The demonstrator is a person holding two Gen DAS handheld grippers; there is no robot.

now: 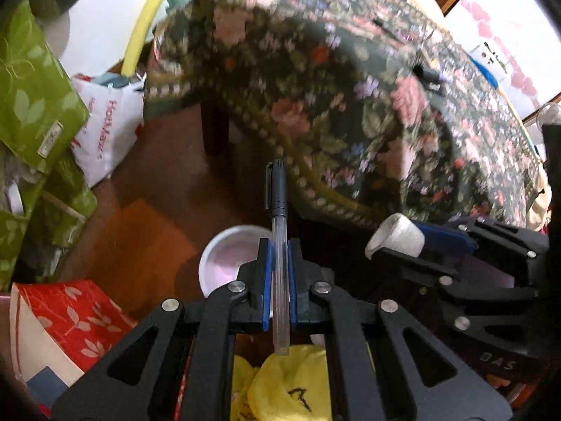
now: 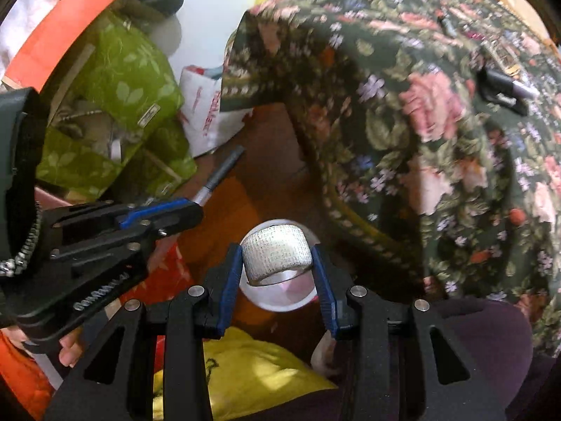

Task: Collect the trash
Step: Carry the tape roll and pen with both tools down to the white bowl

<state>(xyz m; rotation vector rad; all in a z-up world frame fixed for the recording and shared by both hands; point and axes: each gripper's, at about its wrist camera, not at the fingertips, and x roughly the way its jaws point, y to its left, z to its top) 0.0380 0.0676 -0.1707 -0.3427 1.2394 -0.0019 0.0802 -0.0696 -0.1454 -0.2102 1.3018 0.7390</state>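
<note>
The left gripper (image 1: 279, 263) was found clamped tight on a pen (image 1: 279, 231), its blue pads pressed against the clear barrel, with the black capped end projecting forward beyond the fingertips. The gripper was angled steeply downward over a brown floor (image 1: 164, 182). A white bowl (image 1: 224, 259) with a pinkish interior was noted on the floor directly beneath the fingers. Green leaf-patterned bags (image 1: 31, 98) and a white printed bag (image 1: 105, 122) were recorded along the floor's left edge, and a red leaf-patterned bag (image 1: 80, 315) at the near left. A yellow bag (image 1: 287, 382) was seen below the gripper body.

The right gripper (image 2: 277, 263) was held partly open, its pads closed on the two sides of a roll of white bandage tape (image 2: 277, 252); the woven surface was observed to be clean and the roll tilted, its hollow facing down. This roll hung above the same white bowl.

To the right, a table draped in a dark floral cloth (image 2: 438, 140) was noted, its hanging edge near both grippers. Open floor remained between the bags and the cloth. A dark marker (image 2: 508, 91) lay on the cloth.
</note>
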